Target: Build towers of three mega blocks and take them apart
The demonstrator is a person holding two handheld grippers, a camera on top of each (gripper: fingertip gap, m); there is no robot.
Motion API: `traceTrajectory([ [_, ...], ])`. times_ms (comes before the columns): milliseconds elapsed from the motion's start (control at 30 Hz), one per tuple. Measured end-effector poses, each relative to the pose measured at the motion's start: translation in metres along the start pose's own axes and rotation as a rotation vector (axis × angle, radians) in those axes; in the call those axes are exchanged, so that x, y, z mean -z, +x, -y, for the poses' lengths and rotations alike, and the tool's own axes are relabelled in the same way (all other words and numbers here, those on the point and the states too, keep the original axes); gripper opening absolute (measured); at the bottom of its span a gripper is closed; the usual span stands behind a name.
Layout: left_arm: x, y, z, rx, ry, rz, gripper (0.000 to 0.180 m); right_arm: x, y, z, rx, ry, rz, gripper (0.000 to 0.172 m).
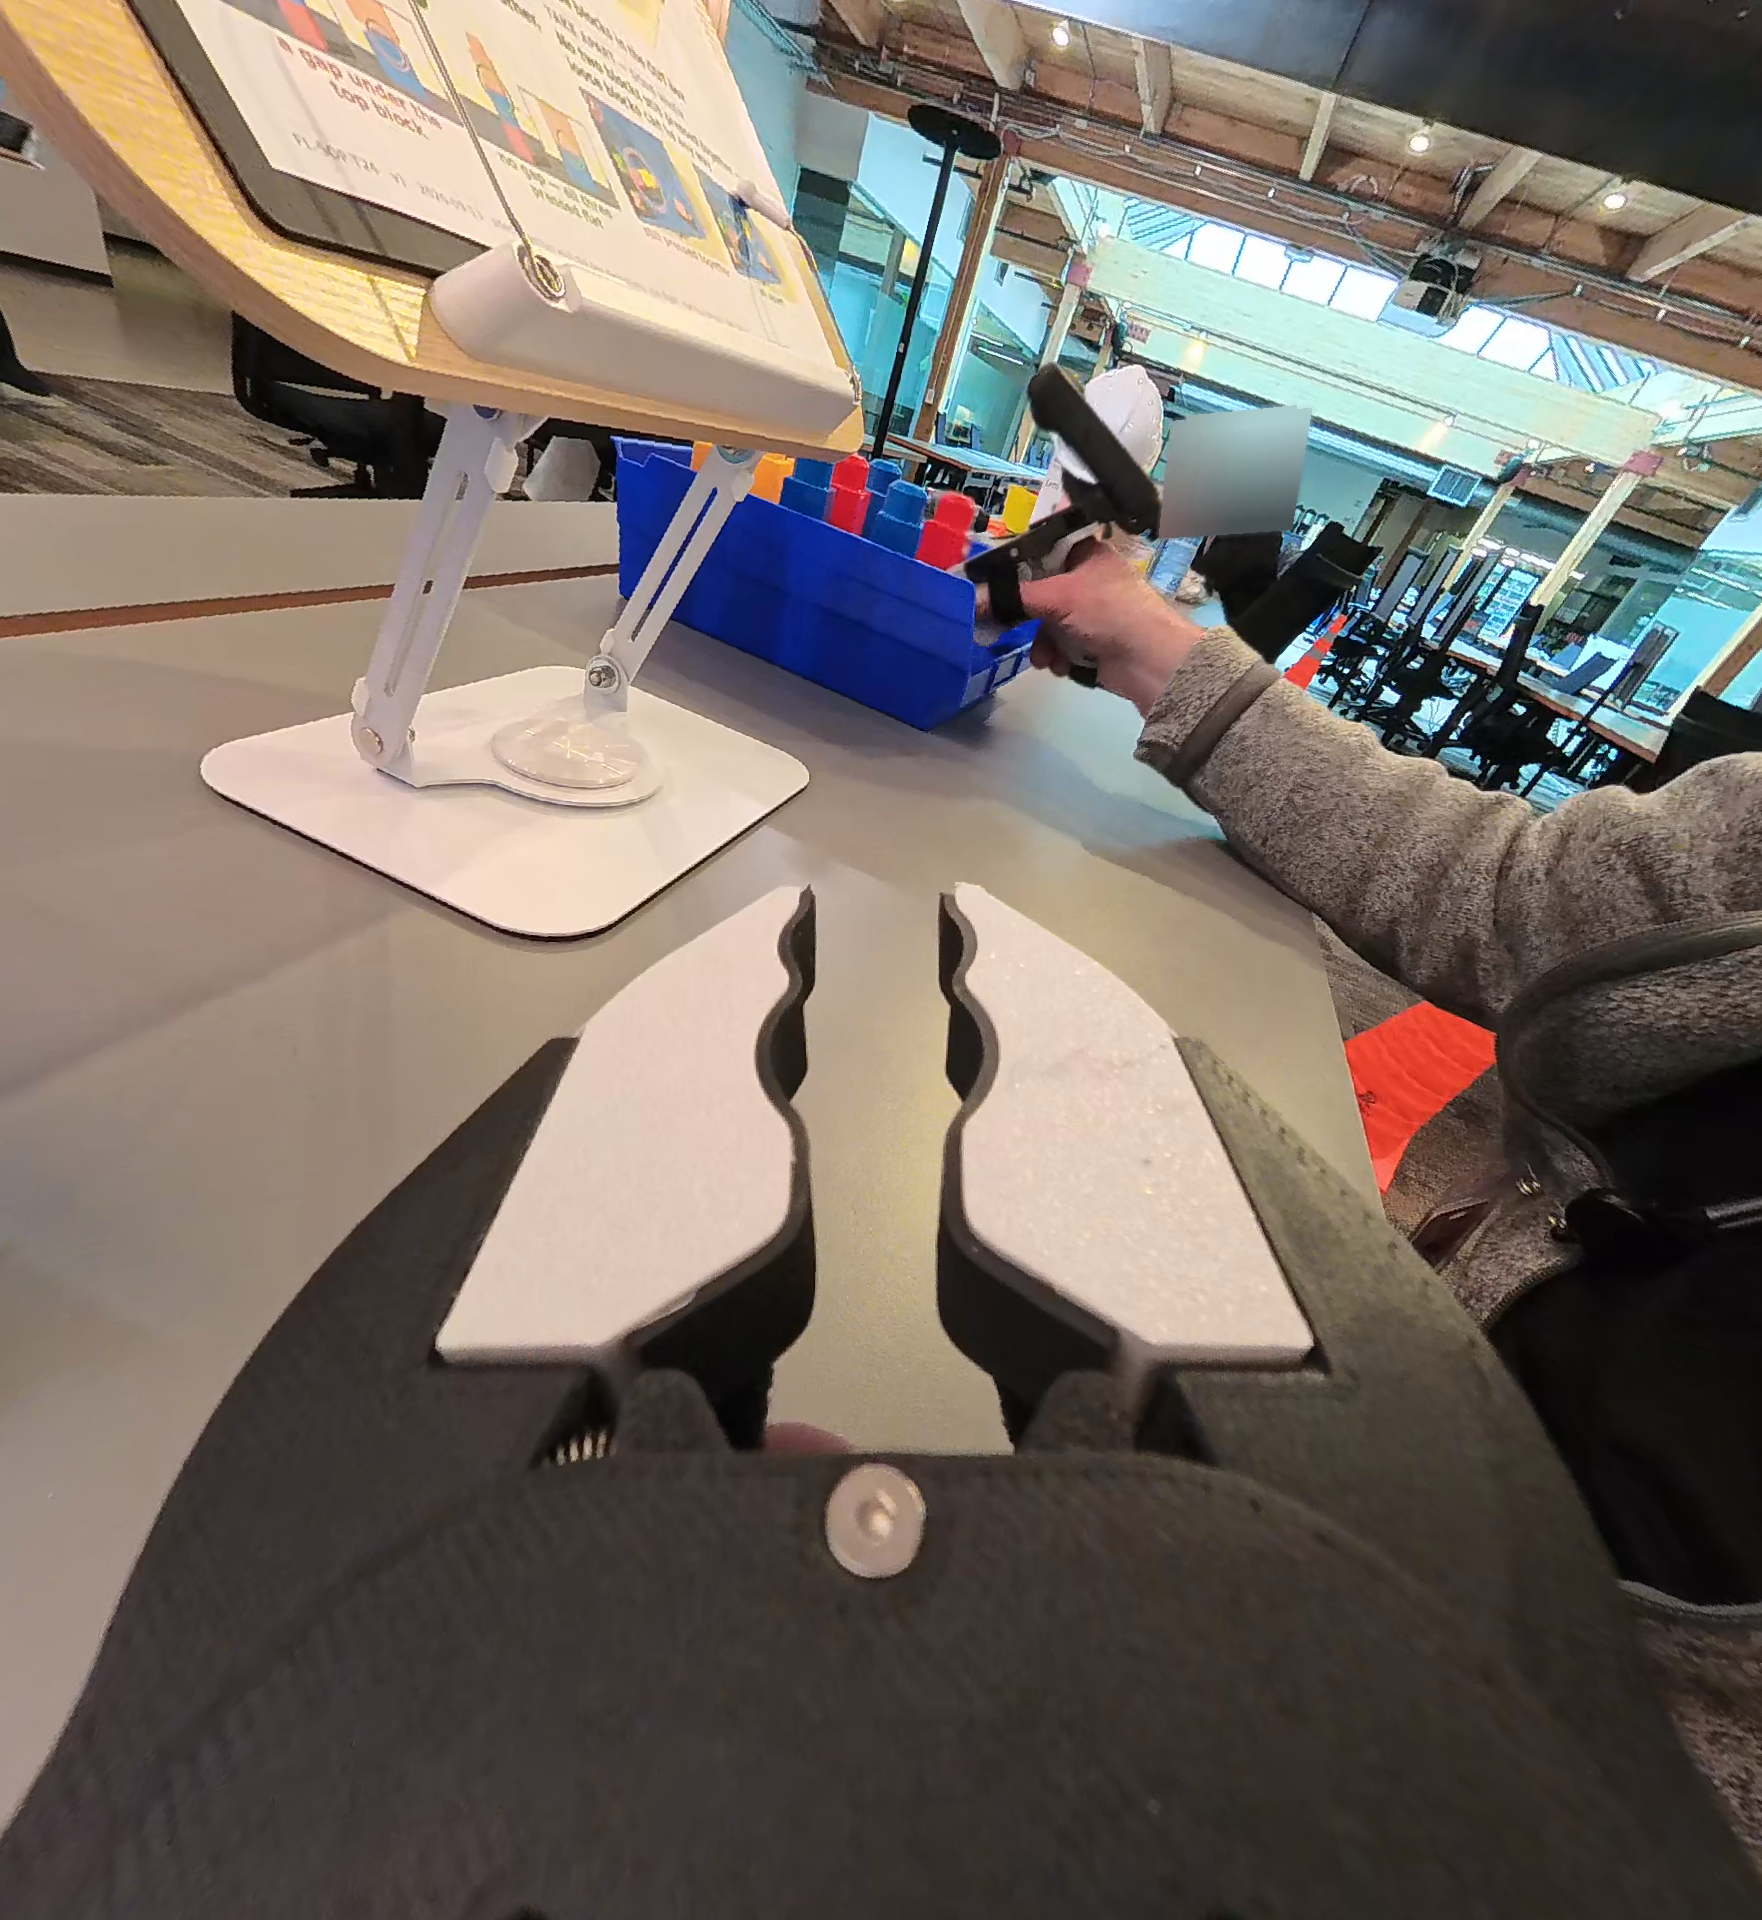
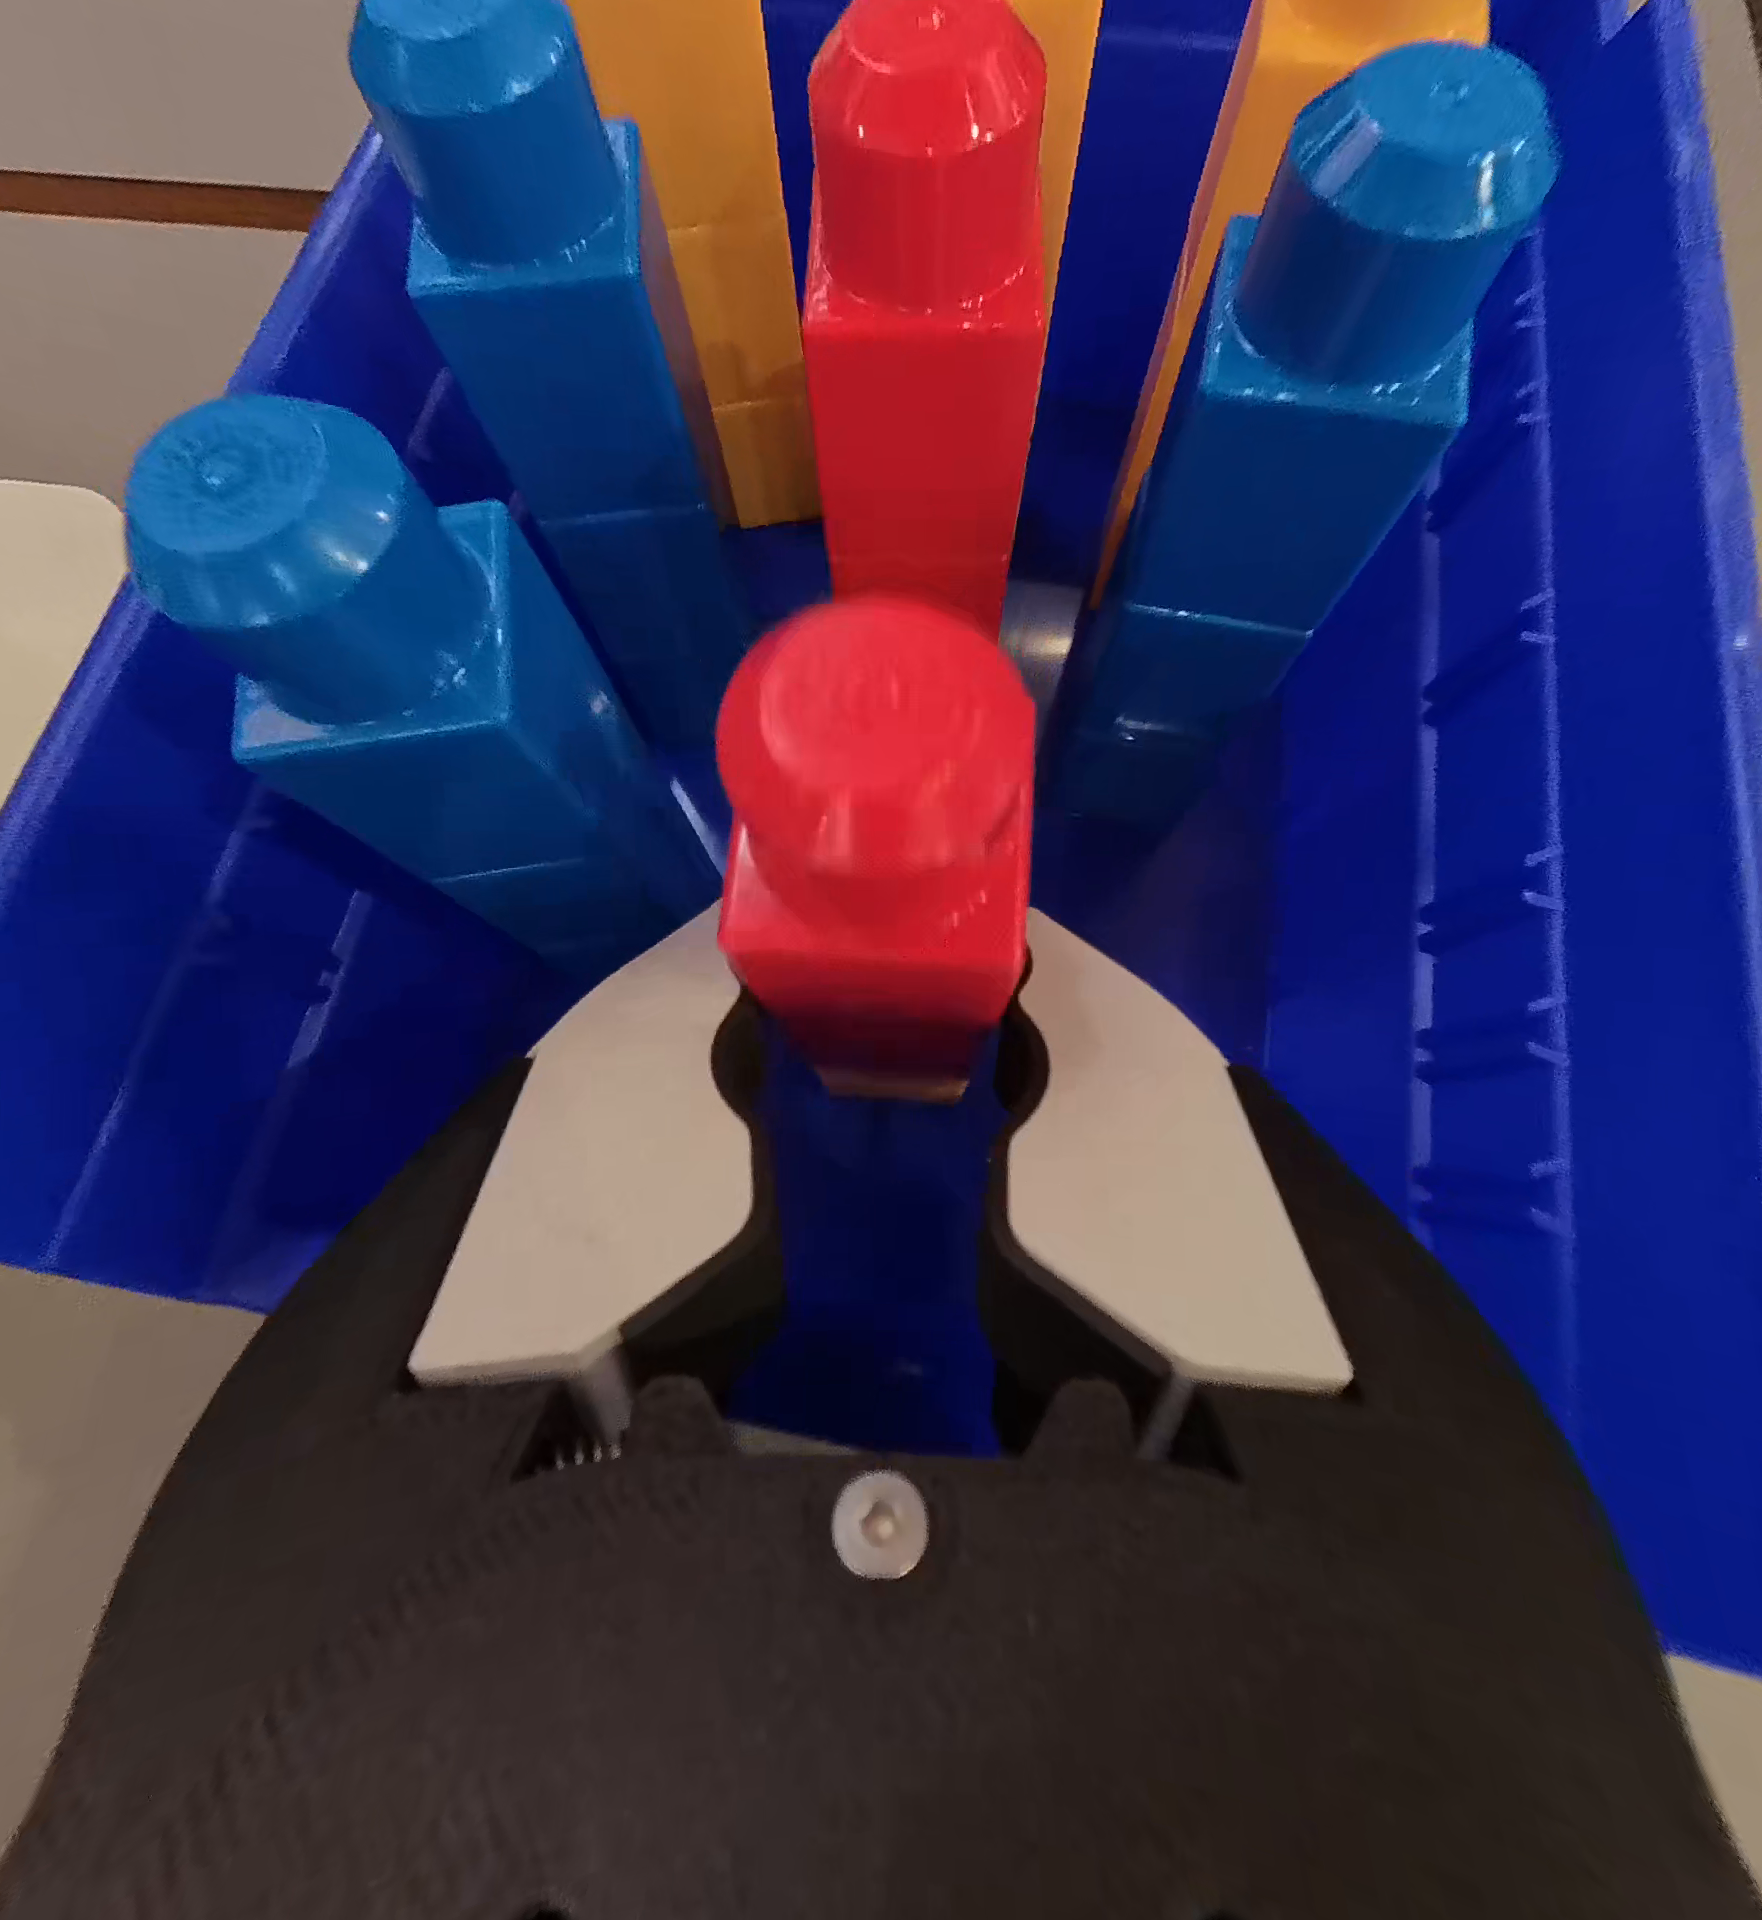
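Observation:
In the right wrist view my right gripper (image 2: 877,987) is over the blue bin (image 2: 1635,831), and a red block tower (image 2: 877,831) stands between its fingertips. The tower is blurred while the fingers are sharp. The pads look slightly parted from its sides, so the gripper is open. Blue towers (image 2: 503,343), another red tower (image 2: 918,343) and orange towers (image 2: 731,312) stand upright in the bin. My left gripper (image 1: 877,904) is open and empty, low over the grey table (image 1: 181,987). The left wrist view also shows the right gripper (image 1: 1053,551) at the bin (image 1: 804,613).
A white stand base (image 1: 503,821) holds a tilted board with an instruction sheet (image 1: 503,135), left of the bin. The person's grey sleeve (image 1: 1428,831) crosses the table's right edge. Chairs and tables fill the room behind.

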State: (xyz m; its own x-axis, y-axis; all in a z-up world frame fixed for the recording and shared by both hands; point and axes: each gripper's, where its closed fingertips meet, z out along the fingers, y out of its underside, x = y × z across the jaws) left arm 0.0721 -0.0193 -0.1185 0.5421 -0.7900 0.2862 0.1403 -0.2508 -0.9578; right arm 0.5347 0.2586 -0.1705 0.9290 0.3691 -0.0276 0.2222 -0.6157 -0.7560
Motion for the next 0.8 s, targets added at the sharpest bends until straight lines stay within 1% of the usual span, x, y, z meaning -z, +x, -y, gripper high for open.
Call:
traceTrajectory([
  [233,0.0,0.0,-0.001,0.001,-0.003,0.0,0.022,0.017,-0.001,-0.004,0.015,-0.026,-0.009,0.037],
  [400,-0.002,0.0,-0.002,-0.002,-0.008,0.0,0.022,0.012,-0.003,0.0,0.047,-0.034,-0.022,0.037],
  [533,-0.002,0.001,-0.002,-0.003,-0.011,0.001,0.022,0.002,-0.002,0.006,0.023,-0.026,-0.016,0.037],
  [700,-0.001,0.0,-0.002,-0.002,-0.009,0.006,0.022,0.002,-0.003,0.007,0.02,-0.017,-0.012,0.038],
  [800,-0.002,-0.001,-0.003,-0.002,-0.009,0.008,0.023,0.008,-0.002,0.008,0.009,0.009,-0.021,0.049],
])
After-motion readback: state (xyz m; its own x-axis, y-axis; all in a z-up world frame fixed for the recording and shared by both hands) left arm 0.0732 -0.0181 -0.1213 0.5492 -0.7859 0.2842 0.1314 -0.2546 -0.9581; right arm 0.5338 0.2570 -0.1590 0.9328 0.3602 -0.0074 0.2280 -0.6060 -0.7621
